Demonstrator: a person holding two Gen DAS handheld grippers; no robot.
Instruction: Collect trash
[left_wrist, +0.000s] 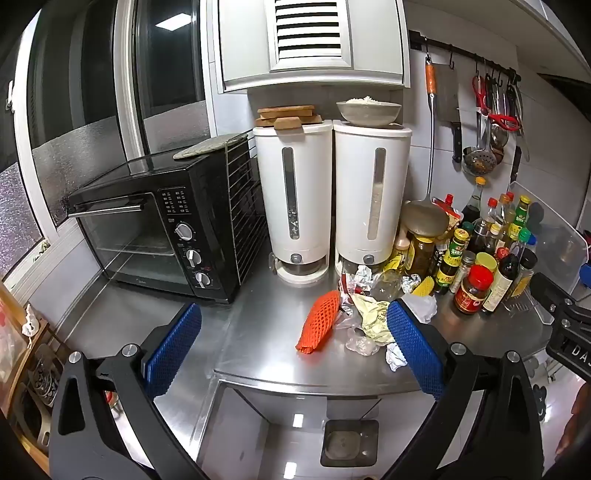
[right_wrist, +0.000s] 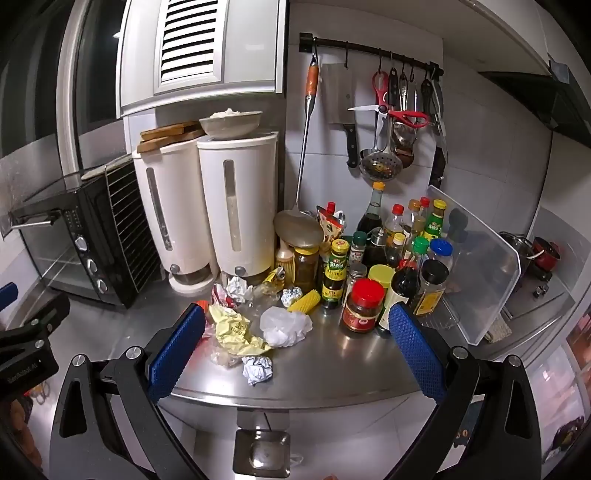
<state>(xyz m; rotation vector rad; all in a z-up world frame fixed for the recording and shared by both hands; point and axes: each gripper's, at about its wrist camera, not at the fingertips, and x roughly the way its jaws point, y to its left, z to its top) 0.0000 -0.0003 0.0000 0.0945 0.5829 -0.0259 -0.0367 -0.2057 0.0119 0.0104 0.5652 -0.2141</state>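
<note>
Trash (right_wrist: 255, 325) lies heaped on the steel table (right_wrist: 332, 369) at the centre of both frames, in front of two white dispensers (right_wrist: 221, 206) and left of a cluster of sauce bottles (right_wrist: 388, 266): a yellow wrapper (right_wrist: 236, 328), a white plastic bag (right_wrist: 284, 325), a crumpled paper ball (right_wrist: 256, 369), and an orange foam net (left_wrist: 319, 325). The left gripper (left_wrist: 291, 349) and right gripper (right_wrist: 295, 347) both tilt downward toward the heap, jaws spread wide and holding nothing, short of the table's near edge.
</note>
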